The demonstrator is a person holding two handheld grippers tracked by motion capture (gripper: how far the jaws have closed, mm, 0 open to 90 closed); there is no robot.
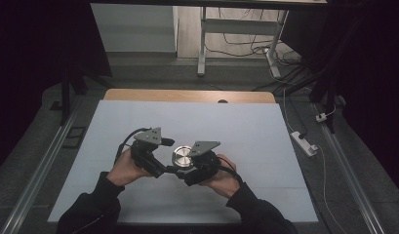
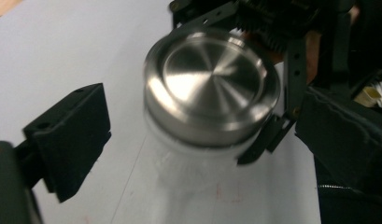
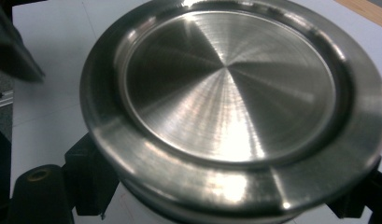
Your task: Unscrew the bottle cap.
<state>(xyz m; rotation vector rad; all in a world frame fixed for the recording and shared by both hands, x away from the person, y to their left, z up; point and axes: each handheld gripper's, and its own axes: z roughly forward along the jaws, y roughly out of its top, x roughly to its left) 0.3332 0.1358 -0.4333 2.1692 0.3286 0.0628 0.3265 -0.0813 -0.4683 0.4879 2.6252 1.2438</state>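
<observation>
Round brushed-steel lid (image 2: 212, 86) on a clear jar, clamped by right gripper (image 1: 189, 170); left gripper (image 1: 160, 158) spread wide beside it — could slip and topple if twisted unsupported.

Faint red marks stood on the white sheet (image 2: 226, 193) between the left gripper's jaws, too blurred to read.

- One round brushed-steel lid (image 1: 182, 156) atop one translucent white jar (image 2: 198, 161).
- Two black two-jaw handheld grippers: left gripper (image 1: 164, 165), right gripper (image 1: 186, 173).
- Two grey three-cornered plates, one on each gripper.
- One white sheet (image 1: 236, 131) covering one wooden table (image 1: 187, 95).
</observation>
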